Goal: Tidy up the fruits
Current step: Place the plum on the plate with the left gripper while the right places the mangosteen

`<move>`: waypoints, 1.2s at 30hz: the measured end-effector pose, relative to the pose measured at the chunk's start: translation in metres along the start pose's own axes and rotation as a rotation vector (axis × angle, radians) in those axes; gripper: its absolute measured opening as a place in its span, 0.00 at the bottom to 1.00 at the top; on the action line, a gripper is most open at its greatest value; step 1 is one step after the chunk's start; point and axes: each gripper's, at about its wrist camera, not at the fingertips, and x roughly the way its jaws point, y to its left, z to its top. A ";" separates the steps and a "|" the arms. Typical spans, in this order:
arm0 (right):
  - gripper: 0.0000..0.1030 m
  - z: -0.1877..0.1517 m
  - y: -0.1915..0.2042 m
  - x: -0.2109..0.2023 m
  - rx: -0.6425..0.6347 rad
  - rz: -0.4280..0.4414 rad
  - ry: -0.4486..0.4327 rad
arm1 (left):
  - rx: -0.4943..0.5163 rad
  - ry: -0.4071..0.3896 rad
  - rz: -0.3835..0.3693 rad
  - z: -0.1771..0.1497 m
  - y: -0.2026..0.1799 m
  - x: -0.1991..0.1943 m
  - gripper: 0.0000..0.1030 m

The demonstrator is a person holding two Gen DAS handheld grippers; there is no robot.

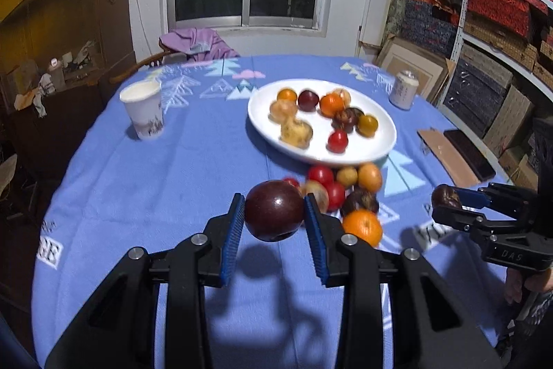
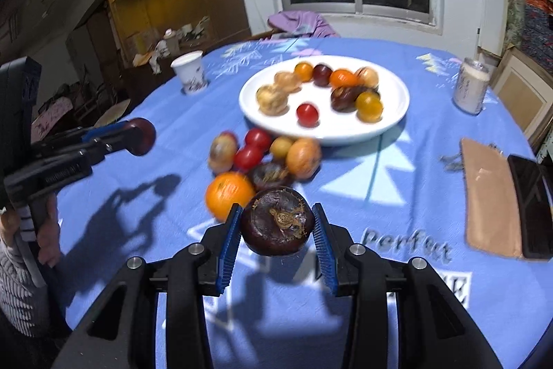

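Your left gripper (image 1: 274, 213) pinches a glossy, round dark-red plum (image 1: 274, 210); your right gripper (image 2: 276, 225) pinches a rough, brown, flattened water chestnut (image 2: 277, 223) above the fleecy blue bench (image 1: 155, 178).

The fruits in the loose pile (image 1: 340, 192) just in front of the white plate (image 1: 363, 153) were smeared by motion blur, so several could not be identified. Fruits on that plate were blurred too. Beyond the plate, the label on the can (image 2: 470, 89) was too soft to read. The desk (image 2: 414, 196) ran off the bottom edge in both views.
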 end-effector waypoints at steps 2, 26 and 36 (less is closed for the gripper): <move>0.40 0.020 -0.007 -0.001 0.009 -0.017 -0.024 | 0.012 -0.010 -0.007 0.020 -0.007 0.002 0.33; 0.41 0.081 -0.052 0.130 0.018 -0.095 0.103 | -0.028 0.221 -0.114 0.103 -0.064 0.210 0.34; 0.60 0.085 -0.059 0.109 0.038 -0.097 0.043 | -0.055 0.196 -0.108 0.103 -0.059 0.203 0.51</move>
